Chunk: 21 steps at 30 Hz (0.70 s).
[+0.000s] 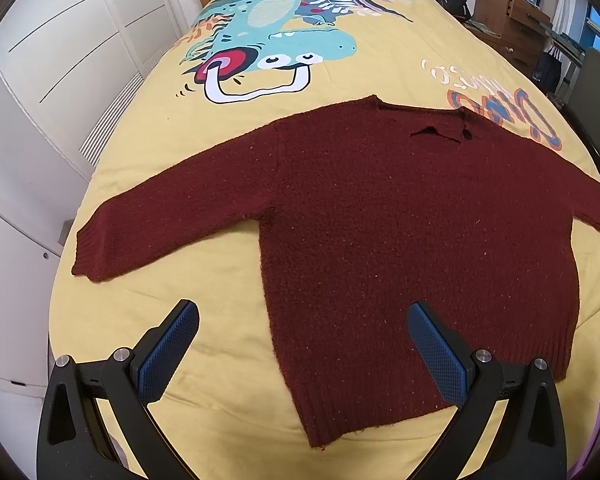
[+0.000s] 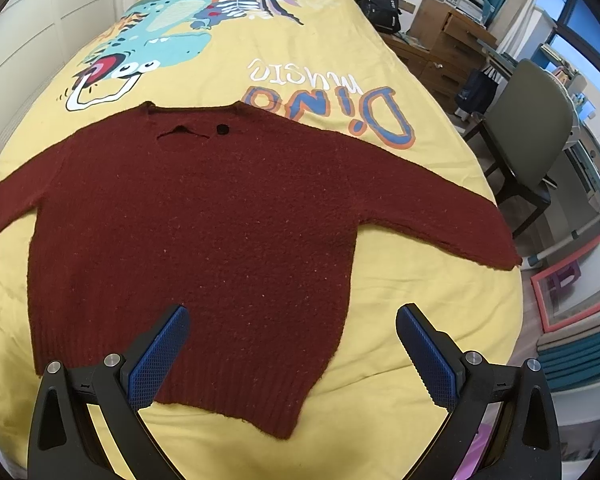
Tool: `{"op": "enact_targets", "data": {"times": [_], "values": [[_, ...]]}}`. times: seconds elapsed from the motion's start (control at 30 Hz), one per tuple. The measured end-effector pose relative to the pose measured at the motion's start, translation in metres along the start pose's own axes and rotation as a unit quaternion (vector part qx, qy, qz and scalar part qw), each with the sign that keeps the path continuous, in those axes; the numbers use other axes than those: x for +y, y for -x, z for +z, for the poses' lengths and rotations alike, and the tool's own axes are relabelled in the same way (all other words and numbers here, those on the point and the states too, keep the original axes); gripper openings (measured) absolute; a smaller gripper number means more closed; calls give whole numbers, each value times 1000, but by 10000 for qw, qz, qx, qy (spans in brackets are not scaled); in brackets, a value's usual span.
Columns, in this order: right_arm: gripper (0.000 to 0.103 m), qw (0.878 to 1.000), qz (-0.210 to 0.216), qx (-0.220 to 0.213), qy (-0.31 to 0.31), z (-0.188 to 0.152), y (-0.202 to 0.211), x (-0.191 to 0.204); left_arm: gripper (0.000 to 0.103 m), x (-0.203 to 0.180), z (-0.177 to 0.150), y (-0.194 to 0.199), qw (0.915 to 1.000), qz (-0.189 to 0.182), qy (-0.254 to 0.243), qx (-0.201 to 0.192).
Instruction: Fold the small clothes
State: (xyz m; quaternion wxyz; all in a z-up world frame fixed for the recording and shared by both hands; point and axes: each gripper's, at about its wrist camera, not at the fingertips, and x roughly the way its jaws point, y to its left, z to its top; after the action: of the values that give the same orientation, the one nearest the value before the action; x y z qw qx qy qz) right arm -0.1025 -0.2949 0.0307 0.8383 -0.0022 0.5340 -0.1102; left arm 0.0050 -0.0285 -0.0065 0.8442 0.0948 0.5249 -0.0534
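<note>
The left claw and right claw are both wide apart, holding nothing. A dark red sweater lies flat on the yellow bed, sleeves out. Farther off: a chair and a backpack.

The sweater's right cuff runs past the left view's edge; its left cuff past the right view's.

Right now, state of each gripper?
Left tongs: open, holding nothing, above the dark red knitted sweater.
Right tongs: open, holding nothing.
</note>
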Motion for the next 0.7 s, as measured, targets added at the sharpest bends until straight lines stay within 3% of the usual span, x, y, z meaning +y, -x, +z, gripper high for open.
{"op": "enact_targets", "data": {"times": [0.37, 0.53, 0.7], "values": [[103, 9996, -117, -214, -109, 13, -14, -25, 102, -7, 19, -10, 9999, 35, -137, -62], [103, 9966, -590, -545, -203, 25, -26, -64, 102, -8, 38, -21, 9999, -14, -115, -52], [103, 9901, -1075, -630, -647, 42, -50, -129, 102, -8, 59, -35, 9999, -68, -2, -112]]}}
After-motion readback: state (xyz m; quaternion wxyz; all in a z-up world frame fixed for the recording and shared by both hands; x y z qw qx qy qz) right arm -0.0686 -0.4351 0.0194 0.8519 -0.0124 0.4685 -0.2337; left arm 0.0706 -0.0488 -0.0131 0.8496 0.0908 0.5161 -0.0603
